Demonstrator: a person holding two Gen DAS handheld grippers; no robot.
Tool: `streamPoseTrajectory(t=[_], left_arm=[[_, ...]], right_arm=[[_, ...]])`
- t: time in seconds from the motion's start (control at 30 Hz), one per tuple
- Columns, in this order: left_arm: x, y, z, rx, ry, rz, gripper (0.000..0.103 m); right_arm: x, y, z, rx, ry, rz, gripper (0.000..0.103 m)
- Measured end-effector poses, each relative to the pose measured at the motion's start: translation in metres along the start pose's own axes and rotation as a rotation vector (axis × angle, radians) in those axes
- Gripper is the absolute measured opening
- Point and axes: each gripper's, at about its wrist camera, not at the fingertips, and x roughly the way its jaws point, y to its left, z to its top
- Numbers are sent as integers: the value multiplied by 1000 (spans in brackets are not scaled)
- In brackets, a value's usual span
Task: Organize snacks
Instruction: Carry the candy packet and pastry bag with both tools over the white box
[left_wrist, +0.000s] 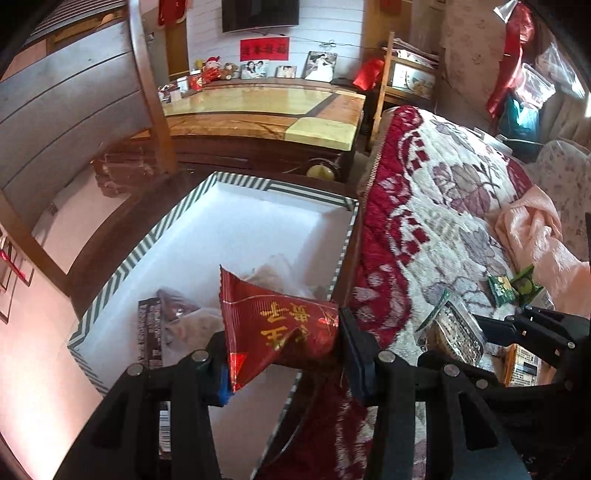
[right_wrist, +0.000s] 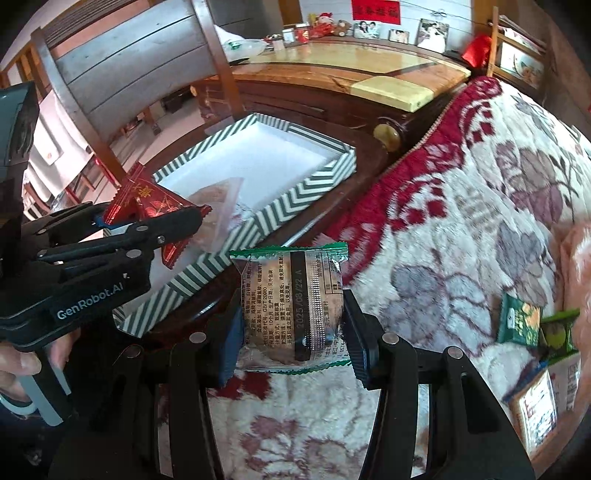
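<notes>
While the left wrist view looks down over the striped box (left_wrist: 162, 229), the left gripper (left_wrist: 282, 354) is clamped on one red packet (left_wrist: 277, 325) with gold Chinese characters, held above the box's near end; inside the box lie what seem to be three snacks, one dark wrapper (left_wrist: 149, 332) and two clear-wrapped pieces, though glare blurs them; two green packets (left_wrist: 511, 286) rest on the floral blanket (left_wrist: 443, 206). From the right wrist view, the right gripper (right_wrist: 291, 332) is clenched on one green-edged clear packet (right_wrist: 291, 306) printed "2025/03/22 A", held over the blanket beside the box (right_wrist: 288, 203); the left gripper (right_wrist: 184, 218) reads "GenRobot.AI"; two green packets (right_wrist: 517, 321) lie to the right.
</notes>
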Motion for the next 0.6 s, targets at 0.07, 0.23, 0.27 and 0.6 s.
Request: streamPoseTrajectory(t=[0.07, 0.23, 0.27, 0.6], left_arm=[[1, 5, 0, -6, 3, 7, 49], [5, 21, -1, -31, 18, 28, 49], [6, 25, -1, -37, 20, 31, 49], [16, 79, 0, -148, 61, 81, 49]], right_arm=[[2, 6, 4, -12, 0, 7, 49], [10, 20, 14, -47, 12, 21, 49], [13, 24, 17, -56, 15, 25, 49], [35, 54, 37, -127, 49, 57, 49]])
